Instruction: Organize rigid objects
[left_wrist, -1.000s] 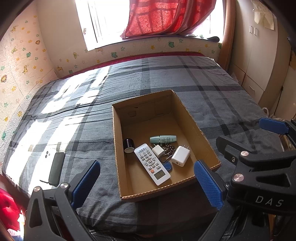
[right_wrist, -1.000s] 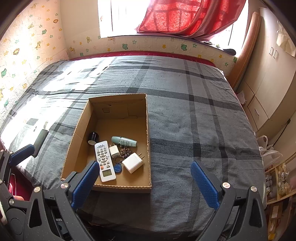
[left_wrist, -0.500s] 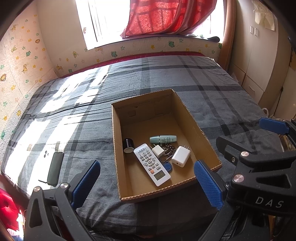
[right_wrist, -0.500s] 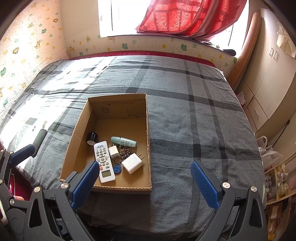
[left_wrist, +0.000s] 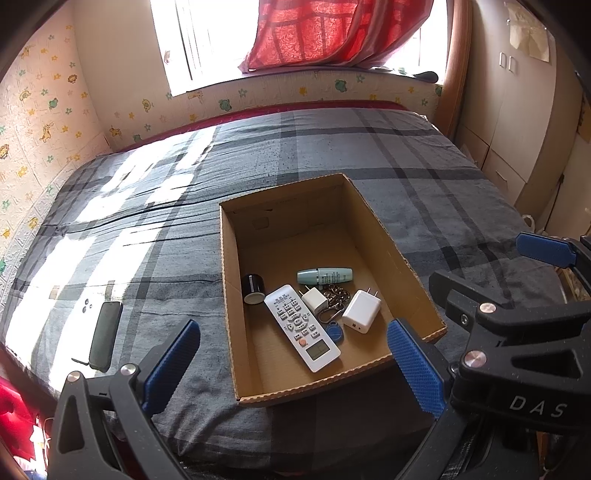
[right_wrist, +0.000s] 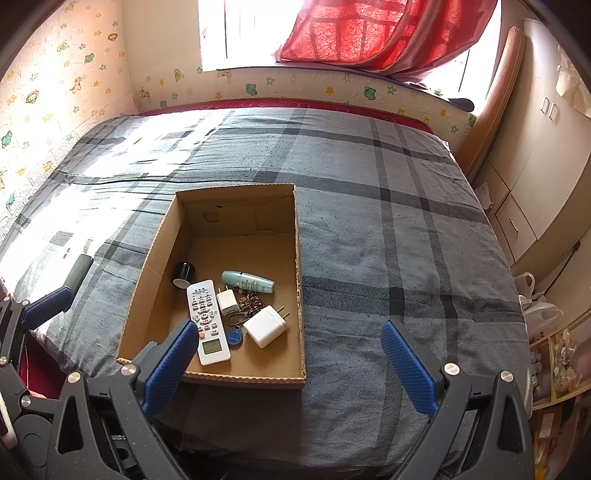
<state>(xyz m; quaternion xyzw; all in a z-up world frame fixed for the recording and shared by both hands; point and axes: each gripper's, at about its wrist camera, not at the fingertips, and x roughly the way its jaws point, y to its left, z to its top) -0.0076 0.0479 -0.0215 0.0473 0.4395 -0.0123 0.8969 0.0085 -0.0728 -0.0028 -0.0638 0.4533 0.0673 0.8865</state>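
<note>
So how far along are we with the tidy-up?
Mostly done: the remote, two chargers, tube, keys and black jar lie in the cardboard box. Nothing is in hand; the left gripper and right gripper are open and empty. Left: the dark phone on the bed.

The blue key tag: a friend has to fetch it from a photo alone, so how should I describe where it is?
Find the cardboard box on the grey checked bed. Among the things at its near end, look between the white remote and the bigger white charger. The key tag is the only blue piece, small, flat and on a metal ring.
</note>
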